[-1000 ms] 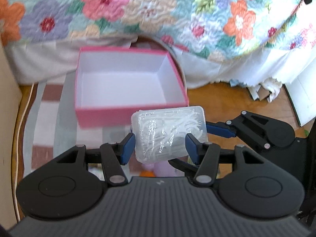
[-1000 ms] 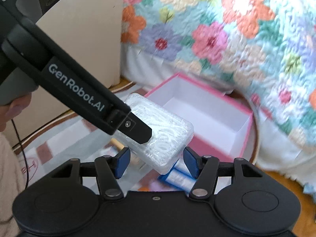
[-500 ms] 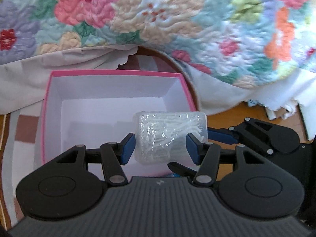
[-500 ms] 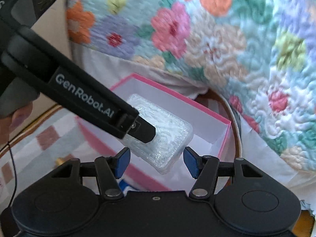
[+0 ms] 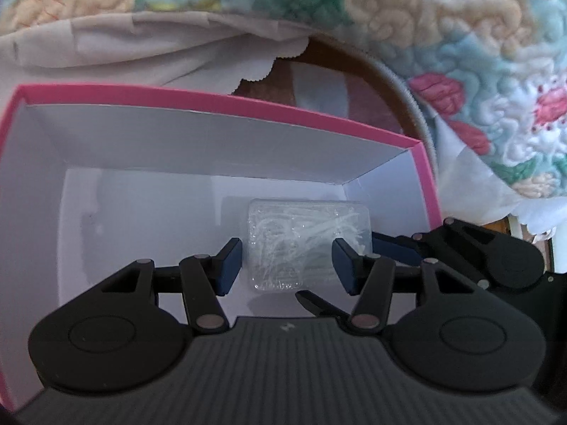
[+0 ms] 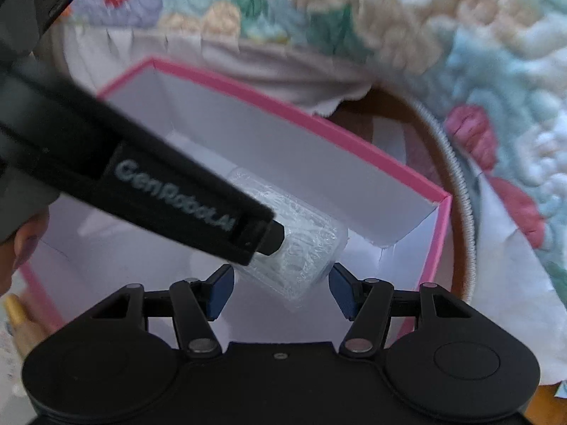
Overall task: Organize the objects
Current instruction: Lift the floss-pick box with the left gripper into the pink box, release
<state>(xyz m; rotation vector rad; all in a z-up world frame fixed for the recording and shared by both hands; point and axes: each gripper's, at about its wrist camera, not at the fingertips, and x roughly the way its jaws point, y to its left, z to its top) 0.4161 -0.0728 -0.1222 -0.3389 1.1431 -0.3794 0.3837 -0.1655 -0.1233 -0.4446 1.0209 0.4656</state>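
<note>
A clear plastic case of white floss picks [image 5: 308, 244] is low inside a pink box with white inner walls [image 5: 212, 99], near its right wall. My left gripper [image 5: 287, 265] straddles the case, its blue pads at both sides; small gaps show, so contact is unclear. My right gripper [image 6: 278, 292] is at the case's [image 6: 304, 258] other end, jaws spread wider than the case. The left gripper's finger [image 6: 170, 194] crosses the right wrist view. The right gripper's fingers [image 5: 393, 248] show at the case's right end.
A floral quilt [image 5: 460, 53] and pale bed skirt [image 5: 124, 42] hang close behind the box [image 6: 436, 248]. A round rug edge [image 6: 457, 184] curves past the box's right corner. A gold-coloured object [image 6: 16, 322] lies outside the box at left.
Both grippers have moved forward and down, carrying the floss pick case from above the box rim to low inside the box. The quilt looms closer.
</note>
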